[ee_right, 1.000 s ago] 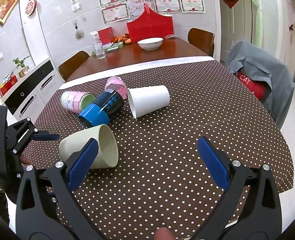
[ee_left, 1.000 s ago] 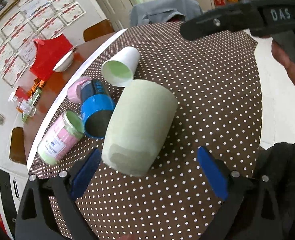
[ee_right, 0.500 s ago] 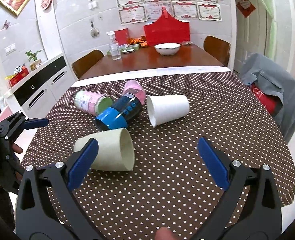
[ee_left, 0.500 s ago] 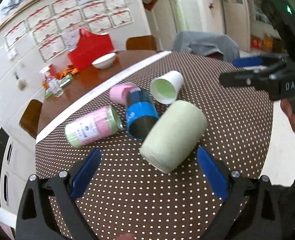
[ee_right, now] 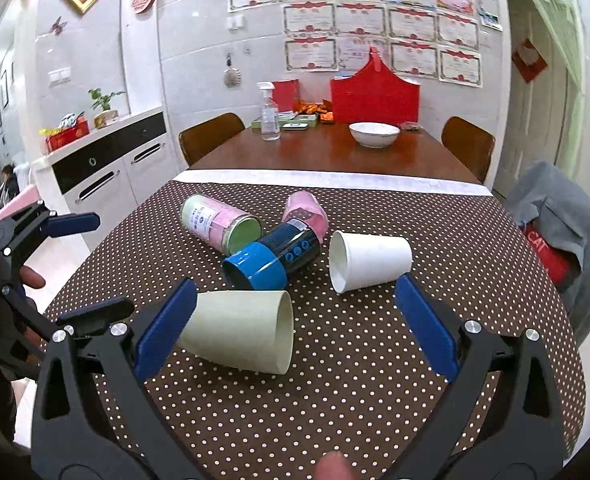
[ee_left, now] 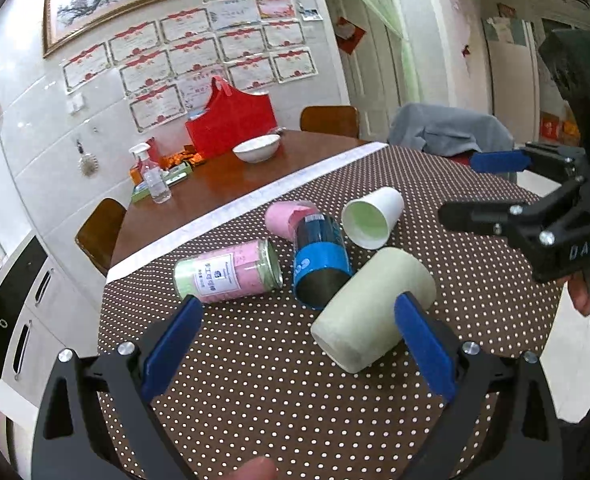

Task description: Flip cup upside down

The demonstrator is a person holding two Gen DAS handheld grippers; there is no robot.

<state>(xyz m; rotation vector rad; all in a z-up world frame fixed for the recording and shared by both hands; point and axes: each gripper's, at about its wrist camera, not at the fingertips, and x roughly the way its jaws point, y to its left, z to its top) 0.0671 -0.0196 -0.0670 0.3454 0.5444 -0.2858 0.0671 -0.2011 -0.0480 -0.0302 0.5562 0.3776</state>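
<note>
Both tools were released, holding nothing. The pale green cup (ee_left: 373, 308) lay sideways on the counter (ee_left: 495, 280), partly behind the left tool's (ee_left: 299, 340) right finger, touching the blue-banded bottle (ee_left: 321, 268). A careless grab could roll it away or nudge that bottle.

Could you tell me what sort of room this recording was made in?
Most likely a home dining room: a wooden dining table with chairs, a white bowl on it, and framed certificates covering the tiled wall.

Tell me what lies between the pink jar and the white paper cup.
The blue-banded black cup lies on its side between the pink jar and the white paper cup, touching the jar; the right wrist view shows it.
</note>
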